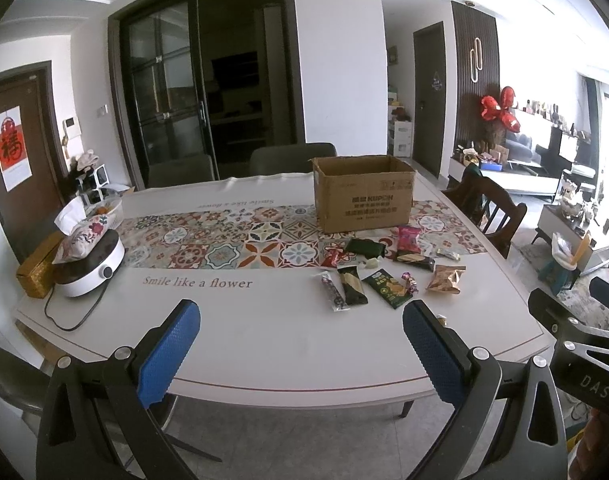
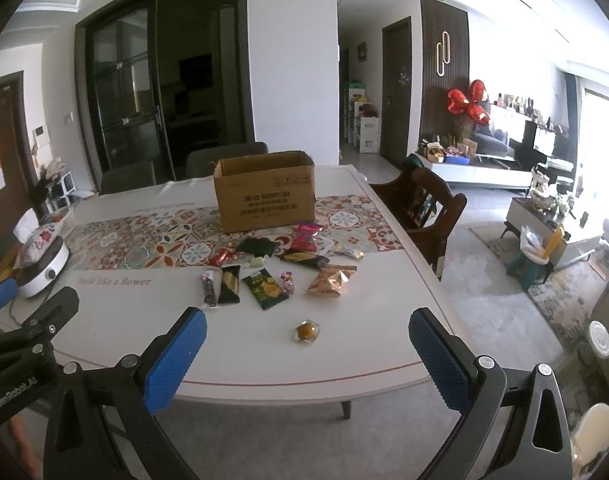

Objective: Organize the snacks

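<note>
An open cardboard box (image 1: 363, 194) stands on the white table (image 1: 264, 320), also in the right wrist view (image 2: 264, 192). Several snack packets lie in front of it: a green packet (image 1: 388, 288) (image 2: 265, 288), a golden-brown bag (image 1: 446, 279) (image 2: 331, 279), a pink bag (image 1: 408, 238) (image 2: 304, 237). A small round wrapped snack (image 2: 306, 331) lies alone nearer the front edge. My left gripper (image 1: 300, 340) is open and empty above the front edge. My right gripper (image 2: 307, 350) is open and empty, just short of the round snack.
A white appliance (image 1: 90, 268) with a floral tissue pouch (image 1: 84, 234) on top sits at the table's left end. Grey chairs (image 1: 292, 158) stand behind the table, a wooden chair (image 2: 428, 208) at its right. A patterned runner (image 1: 224, 240) crosses the table.
</note>
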A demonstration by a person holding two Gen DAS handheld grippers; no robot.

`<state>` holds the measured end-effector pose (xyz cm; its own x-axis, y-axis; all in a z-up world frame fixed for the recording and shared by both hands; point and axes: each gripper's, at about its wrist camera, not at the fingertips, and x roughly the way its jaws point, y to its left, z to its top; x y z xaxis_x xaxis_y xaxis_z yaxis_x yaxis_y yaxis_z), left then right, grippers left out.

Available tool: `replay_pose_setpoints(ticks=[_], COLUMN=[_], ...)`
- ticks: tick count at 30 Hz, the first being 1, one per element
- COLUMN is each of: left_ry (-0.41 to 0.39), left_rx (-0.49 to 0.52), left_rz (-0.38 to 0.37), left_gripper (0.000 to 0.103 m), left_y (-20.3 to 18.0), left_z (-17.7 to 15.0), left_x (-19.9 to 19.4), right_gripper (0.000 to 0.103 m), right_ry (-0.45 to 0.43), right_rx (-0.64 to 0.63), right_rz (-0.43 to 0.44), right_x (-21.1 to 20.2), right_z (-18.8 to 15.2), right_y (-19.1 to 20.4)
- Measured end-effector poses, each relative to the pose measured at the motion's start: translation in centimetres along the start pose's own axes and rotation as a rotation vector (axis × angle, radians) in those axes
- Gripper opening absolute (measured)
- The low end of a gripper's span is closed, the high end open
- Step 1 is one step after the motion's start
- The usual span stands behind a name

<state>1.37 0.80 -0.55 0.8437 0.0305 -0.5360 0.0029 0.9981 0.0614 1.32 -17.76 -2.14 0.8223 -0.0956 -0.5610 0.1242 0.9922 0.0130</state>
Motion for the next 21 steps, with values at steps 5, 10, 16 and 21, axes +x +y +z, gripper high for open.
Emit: replay_pose_setpoints(ticks=[5, 10, 16, 21], left_ry=[0.002, 0.000, 0.002, 0.003], left_rx=[0.000, -0.001, 0.000, 0.000], left_rz=[0.001, 0.001, 0.003, 0.002], left_gripper=[0.103, 0.103, 0.103, 0.103], left_y=[0.17, 0.21, 0.31, 0.31], left_z=[-0.03, -0.05, -0.08, -0.11], left_x=[0.17, 0.17, 0.28, 0.28], right_gripper=[0.102, 0.102, 0.102, 0.102], right_ry=[0.000, 0.001, 0.002, 0.002], right_rx=[-0.001, -0.002, -0.001, -0.002], right_rz=[0.001, 0.003, 0.000, 0.000], right_x=[0.18, 0.23, 0.22, 0.31], right_z=[0.00, 0.04, 0.09, 0.07], right_y=[0.11, 0.21, 0.20, 0.28])
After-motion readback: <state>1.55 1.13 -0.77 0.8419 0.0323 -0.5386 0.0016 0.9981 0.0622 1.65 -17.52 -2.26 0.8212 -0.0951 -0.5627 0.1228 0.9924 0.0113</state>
